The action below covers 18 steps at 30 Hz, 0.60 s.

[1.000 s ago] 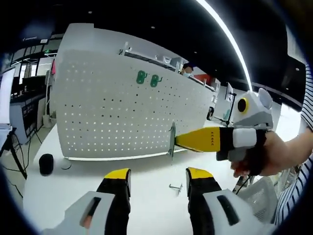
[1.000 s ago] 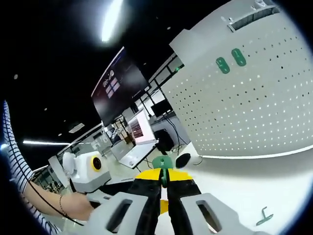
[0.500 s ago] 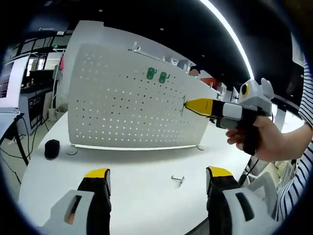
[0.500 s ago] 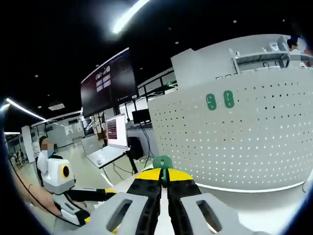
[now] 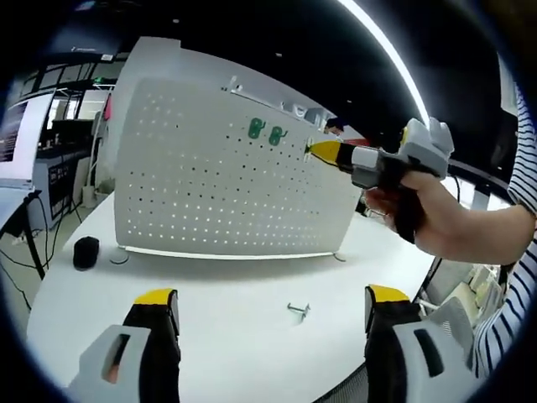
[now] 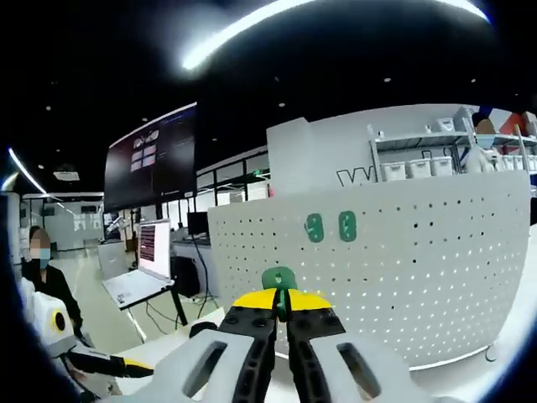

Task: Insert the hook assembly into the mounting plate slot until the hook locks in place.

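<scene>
Pinching a green hook assembly (image 6: 278, 278) between closed jaws, the right gripper (image 6: 282, 312) points straight at the white pegboard mounting plate (image 6: 419, 252), which stands ahead and apart, two green hooks (image 6: 330, 227) already hung high on it. Seen from the left gripper view, the right gripper's tip sits just beside those hooks, near the board's upper right. The left gripper (image 5: 268, 304) hangs back, jaws spread wide, empty. A loose metal hook (image 5: 298, 311) lies on the table (image 5: 218, 327). Contact with any slot is too small to tell.

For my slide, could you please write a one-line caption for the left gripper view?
Right gripper brings a green hook up to the pegboard beside two mounted hooks; left gripper open.
</scene>
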Tool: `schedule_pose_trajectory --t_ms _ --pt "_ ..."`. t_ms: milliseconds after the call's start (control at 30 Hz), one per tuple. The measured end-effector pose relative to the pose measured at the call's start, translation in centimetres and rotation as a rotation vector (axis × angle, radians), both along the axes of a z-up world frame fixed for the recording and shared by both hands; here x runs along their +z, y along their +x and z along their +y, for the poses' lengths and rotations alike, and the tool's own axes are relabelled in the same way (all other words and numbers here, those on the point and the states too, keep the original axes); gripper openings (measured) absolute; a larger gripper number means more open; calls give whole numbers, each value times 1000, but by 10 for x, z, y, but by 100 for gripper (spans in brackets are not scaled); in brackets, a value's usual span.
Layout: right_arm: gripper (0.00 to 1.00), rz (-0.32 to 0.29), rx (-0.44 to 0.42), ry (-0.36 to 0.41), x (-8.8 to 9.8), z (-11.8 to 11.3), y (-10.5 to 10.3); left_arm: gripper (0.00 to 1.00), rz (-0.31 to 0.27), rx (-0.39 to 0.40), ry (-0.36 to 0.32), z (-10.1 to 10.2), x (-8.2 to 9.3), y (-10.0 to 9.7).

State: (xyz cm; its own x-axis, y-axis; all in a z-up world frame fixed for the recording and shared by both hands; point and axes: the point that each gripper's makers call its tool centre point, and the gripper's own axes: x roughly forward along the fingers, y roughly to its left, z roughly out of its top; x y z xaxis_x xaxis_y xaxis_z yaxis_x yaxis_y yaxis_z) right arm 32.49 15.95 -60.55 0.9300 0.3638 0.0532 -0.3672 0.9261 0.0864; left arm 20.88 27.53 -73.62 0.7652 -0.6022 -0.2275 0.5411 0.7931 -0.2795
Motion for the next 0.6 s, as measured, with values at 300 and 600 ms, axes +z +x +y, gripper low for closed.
schedule_pose_trajectory --t_ms 300,600 --pt "0 -20 -85 -4 6 -15 21 100 -1 35 -19 7 0 2" --pt "0 -39 -169 15 14 -31 39 100 4 52 -24 12 -1 2"
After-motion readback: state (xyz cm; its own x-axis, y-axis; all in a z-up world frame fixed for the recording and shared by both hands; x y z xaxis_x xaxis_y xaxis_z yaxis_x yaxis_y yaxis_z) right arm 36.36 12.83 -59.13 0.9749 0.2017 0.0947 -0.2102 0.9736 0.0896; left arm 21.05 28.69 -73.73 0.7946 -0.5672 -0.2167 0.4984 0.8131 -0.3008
